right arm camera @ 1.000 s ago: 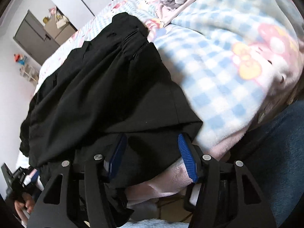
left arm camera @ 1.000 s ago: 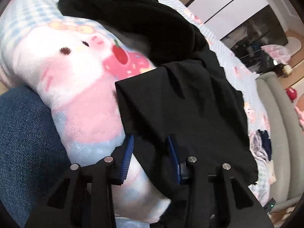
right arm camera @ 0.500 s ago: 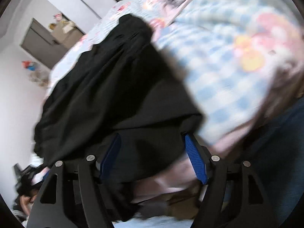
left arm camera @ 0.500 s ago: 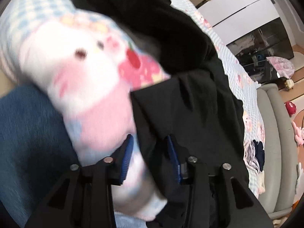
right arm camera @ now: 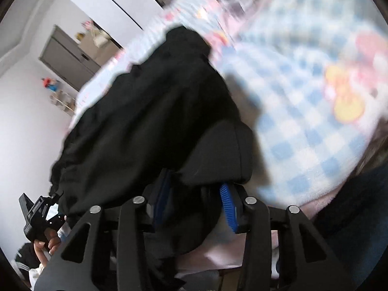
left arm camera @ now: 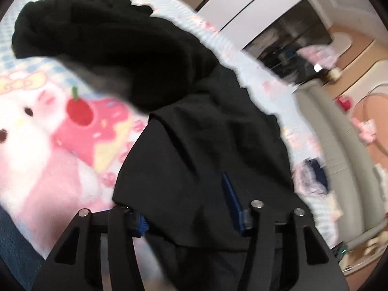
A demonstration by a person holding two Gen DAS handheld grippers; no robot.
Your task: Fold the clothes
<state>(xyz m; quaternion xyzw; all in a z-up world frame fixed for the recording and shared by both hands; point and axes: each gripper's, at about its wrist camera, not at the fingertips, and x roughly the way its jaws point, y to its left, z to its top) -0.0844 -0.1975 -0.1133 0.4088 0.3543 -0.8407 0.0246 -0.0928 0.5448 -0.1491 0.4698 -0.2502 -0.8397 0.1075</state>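
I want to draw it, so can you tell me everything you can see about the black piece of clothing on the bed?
The black garment is plain, soft, matte cloth with no visible print. It lies crumpled on a fluffy blue-checked cartoon blanket, bunched into a thick heap at the far end and flatter near the cameras. Its near edge is raised off the blanket, draping over the left tool and the right tool, with cloth between each tool's blue fingers. Gathered, puckered seams show along one side. What kind of garment it is cannot be told.

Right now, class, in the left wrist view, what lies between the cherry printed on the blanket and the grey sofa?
The black garment lies between them, draped over the cartoon blanket toward the sofa; the left wrist view shows this.
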